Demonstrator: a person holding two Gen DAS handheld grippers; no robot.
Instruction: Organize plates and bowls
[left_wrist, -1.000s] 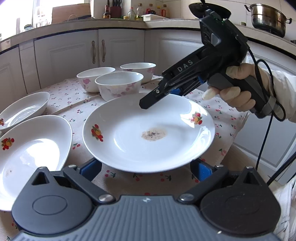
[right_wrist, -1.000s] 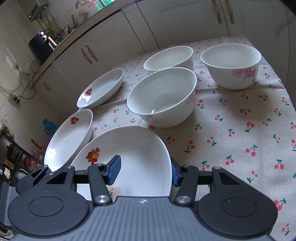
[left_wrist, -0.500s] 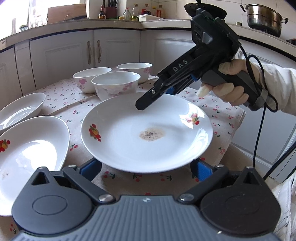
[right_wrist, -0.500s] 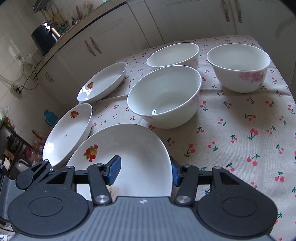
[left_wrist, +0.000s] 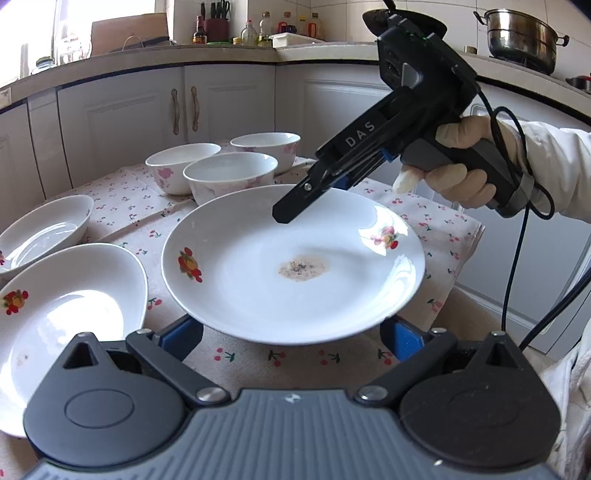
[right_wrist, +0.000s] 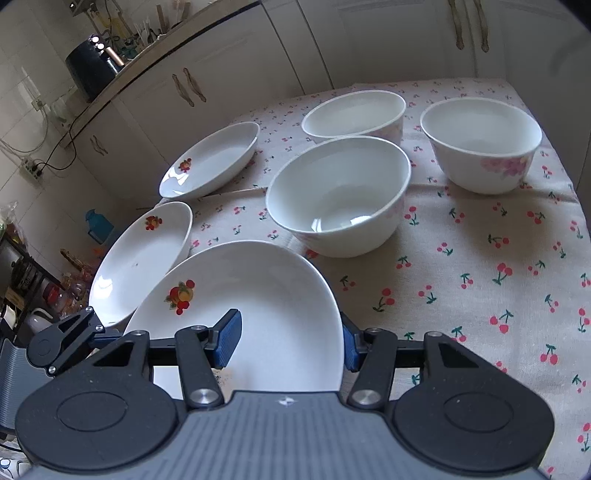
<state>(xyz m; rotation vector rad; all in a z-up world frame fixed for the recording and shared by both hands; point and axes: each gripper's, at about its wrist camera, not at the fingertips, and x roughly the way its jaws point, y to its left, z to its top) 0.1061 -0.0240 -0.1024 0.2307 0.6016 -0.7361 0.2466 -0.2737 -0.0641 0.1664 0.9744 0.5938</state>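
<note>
A white fruit-print plate (left_wrist: 291, 258) with a brown stain is held level above the cherry-print tablecloth. My right gripper (right_wrist: 291, 338) grips its rim: one blue pad above the plate, the other below; it also shows in the left wrist view (left_wrist: 310, 195). My left gripper (left_wrist: 291, 338) is open, its blue pads either side of the plate's near rim, below it. Two more fruit-print plates (left_wrist: 62, 317) (left_wrist: 44, 229) lie at the left. Three white flowered bowls (right_wrist: 340, 195) (right_wrist: 354, 114) (right_wrist: 480, 144) stand behind.
The tablecloth (right_wrist: 480, 266) covers a small table whose right edge (left_wrist: 461, 240) drops off near the white kitchen cabinets (left_wrist: 184, 114). A cable (left_wrist: 517, 236) hangs from the right gripper. A steel pot (left_wrist: 521, 40) sits on the counter.
The right gripper has lifted the stained plate slightly and the bowls look a little farther. Both grippers keep their jaw setting.
</note>
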